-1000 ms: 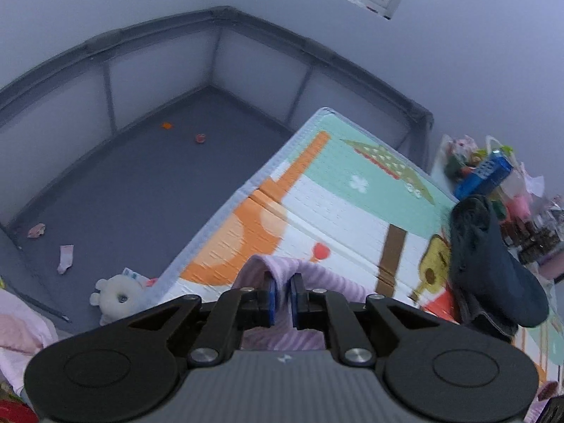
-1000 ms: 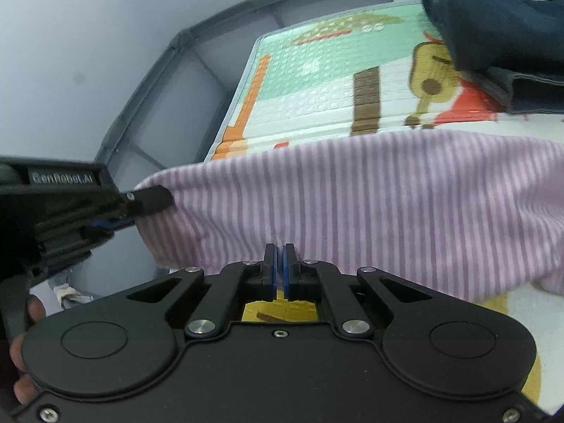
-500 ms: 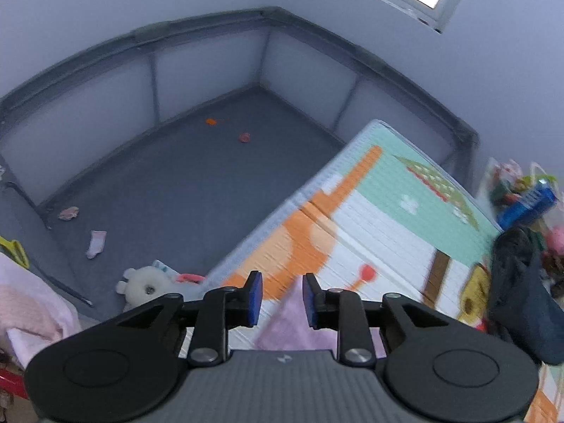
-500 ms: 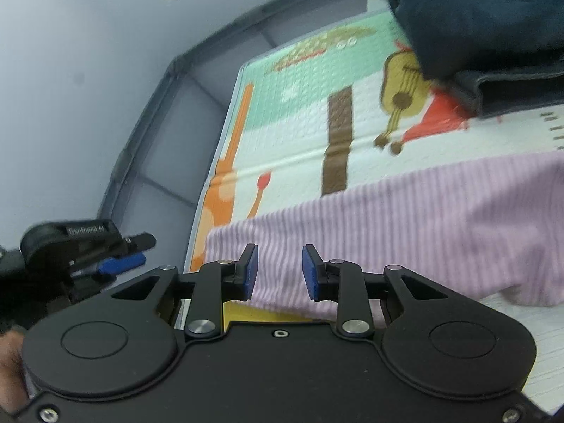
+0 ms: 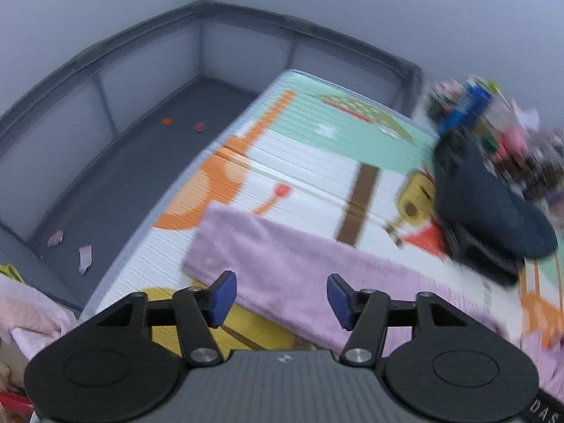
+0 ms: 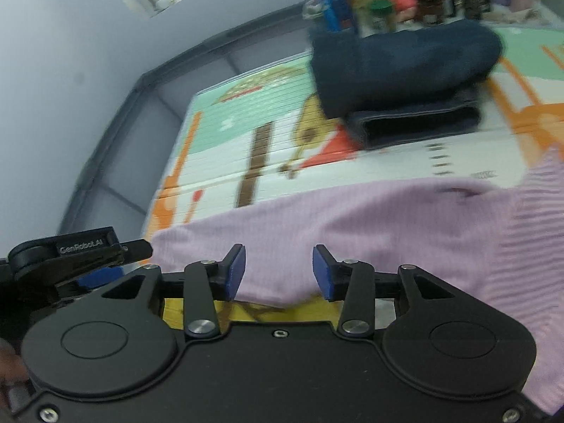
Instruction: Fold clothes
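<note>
Left tongs (image 5: 281,299) opening, empty, above lilac garment (image 5: 299,268).

Lilac striped garment (image 6: 352,225), navy folded pile (image 6: 405,70)

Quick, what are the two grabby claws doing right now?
Left gripper: opening, holding nothing; purple garment lies beyond.
Right gripper: opening, holding nothing.

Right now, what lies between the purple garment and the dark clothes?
Only bare play mat separates the purple garment from the dark clothes; the right wrist view shows it.
</note>
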The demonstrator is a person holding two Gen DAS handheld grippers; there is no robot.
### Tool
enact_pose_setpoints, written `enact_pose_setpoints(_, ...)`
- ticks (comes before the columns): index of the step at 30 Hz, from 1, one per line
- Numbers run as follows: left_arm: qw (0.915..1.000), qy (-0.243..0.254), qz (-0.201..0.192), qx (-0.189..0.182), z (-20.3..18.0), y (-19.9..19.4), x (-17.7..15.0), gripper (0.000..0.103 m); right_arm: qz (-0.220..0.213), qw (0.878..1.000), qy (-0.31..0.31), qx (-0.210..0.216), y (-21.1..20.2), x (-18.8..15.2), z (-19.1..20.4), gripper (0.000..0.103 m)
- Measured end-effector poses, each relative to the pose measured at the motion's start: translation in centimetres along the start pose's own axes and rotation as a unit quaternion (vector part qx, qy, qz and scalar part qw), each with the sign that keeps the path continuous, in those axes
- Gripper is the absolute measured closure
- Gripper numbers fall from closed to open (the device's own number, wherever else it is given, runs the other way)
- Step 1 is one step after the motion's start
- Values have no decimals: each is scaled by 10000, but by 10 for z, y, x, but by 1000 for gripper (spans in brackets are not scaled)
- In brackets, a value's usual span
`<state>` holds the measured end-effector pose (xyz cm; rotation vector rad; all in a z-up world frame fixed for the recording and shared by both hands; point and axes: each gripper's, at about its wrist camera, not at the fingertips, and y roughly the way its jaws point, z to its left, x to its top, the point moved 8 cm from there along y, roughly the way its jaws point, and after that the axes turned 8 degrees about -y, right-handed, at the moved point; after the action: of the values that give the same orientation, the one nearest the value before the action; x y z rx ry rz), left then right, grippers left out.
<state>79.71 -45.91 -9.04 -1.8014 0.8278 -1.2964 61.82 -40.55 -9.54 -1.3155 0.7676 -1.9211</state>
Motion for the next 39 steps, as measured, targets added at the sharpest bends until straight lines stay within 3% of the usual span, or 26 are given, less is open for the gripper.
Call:
enact_pose_setpoints(6,9977,586,210,-273,-54,-15,-45,33,-62,9982,-146,-575,-40,-14,-44,59)
enact_pose_setpoints(14,9885,1341,435,-547,-124,-37,-114,27,48,9927,-102,-1202,-94,-40,-107,54)
enact_pose_setpoints(21,9808,1756,612,-593,-168,-54,-169,24,187,9875,98,-1564,-139,-69,-167,48)
enact_pose_setpoints(28,9757,1813,864,-873,-204,-72,-219,7,240,9830,318,-1792,-178,-98,-221,48)
enact_pose_setpoints(34,9715,1995,894,-913,-233,-86,-261,6,196,9787,166,-2037,-211,-116,-258,44)
enact_pose_setpoints(39,9728,1932,921,-889,-246,-92,-289,4,194,9777,118,-2087,-229,-129,-285,42)
